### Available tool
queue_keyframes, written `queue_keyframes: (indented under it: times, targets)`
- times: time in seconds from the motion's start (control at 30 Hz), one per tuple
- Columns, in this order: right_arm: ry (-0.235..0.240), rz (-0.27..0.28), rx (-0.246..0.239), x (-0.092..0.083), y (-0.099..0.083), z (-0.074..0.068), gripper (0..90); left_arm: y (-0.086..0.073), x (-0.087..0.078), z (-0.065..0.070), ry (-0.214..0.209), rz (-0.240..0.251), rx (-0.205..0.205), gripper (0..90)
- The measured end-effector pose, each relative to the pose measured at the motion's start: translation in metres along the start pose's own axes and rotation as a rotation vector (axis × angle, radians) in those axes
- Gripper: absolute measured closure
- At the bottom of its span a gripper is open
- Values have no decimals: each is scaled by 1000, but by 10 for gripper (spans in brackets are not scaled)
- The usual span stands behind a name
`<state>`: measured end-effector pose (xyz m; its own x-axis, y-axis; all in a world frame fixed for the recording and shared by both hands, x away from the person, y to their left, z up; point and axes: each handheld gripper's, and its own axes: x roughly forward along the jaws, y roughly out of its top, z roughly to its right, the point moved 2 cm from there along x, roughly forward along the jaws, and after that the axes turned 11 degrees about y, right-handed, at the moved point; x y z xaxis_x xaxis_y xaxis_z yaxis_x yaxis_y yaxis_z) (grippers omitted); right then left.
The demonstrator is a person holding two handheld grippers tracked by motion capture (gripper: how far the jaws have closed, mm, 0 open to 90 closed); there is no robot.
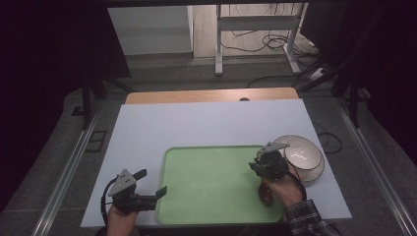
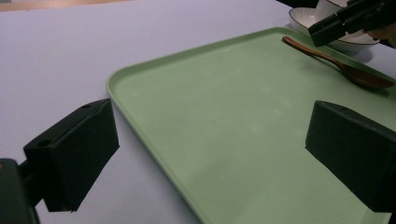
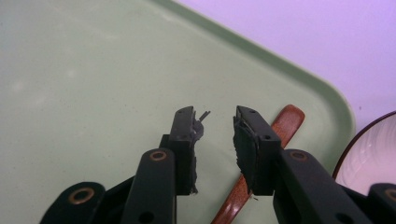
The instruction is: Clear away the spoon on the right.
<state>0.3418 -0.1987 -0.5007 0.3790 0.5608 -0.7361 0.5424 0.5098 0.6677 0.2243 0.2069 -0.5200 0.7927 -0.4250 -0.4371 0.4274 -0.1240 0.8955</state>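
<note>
Grey mat (image 1: pixel 206 123) covers most of the table, and starting at its left we see the left gripper (image 1: pixel 152 183) held in the person's left hand (image 1: pixel 120 216), low on the mat just beside the left rim of the green tray (image 1: pixel 211 182). Its jaws stand wide apart with nothing between them; in the left gripper view one black jaw hangs over the mat (image 2: pixel 60 60) and the other over the tray (image 2: pixel 210 121), so the tray's near rim runs between them. Moving right across the bare middle of the tray, we come to the wooden spoon (image 2: pixel 343 67), which lies flat on the tray floor close to its right edge, with the bowl end toward the person and the handle toward the far right corner. Over it we find the right gripper (image 1: pixel 259 161), held in the right hand (image 1: pixel 285 189) with a plaid sleeve (image 1: pixel 307 219) behind it. In the right gripper view its jaws (image 3: pixel 217 133) are a little apart and grip nothing; the spoon (image 3: pixel 287 123) lies beneath and just beside the right-hand jaw, not between the pads. Whether that jaw touches the handle we cannot tell. Farthest right, off the tray on the mat, sit the stacked white bowls (image 1: pixel 307 152), just beside the tray's right rim and close to the right gripper.
</note>
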Motion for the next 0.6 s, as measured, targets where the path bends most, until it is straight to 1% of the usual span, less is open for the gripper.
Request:
queue_keyframes:
  times: [0.07,0.3,0.6]
  targets:
    - [2,2,-7,-1,0,-1,663,0,0,0,1,0,1,22]
    - [4,16,-11,-4,1,-4,645,0,0,-1,4,2,-3,22]
    - [12,34,-30,-7,3,-9,568,0,0,-1,4,2,-5,23]
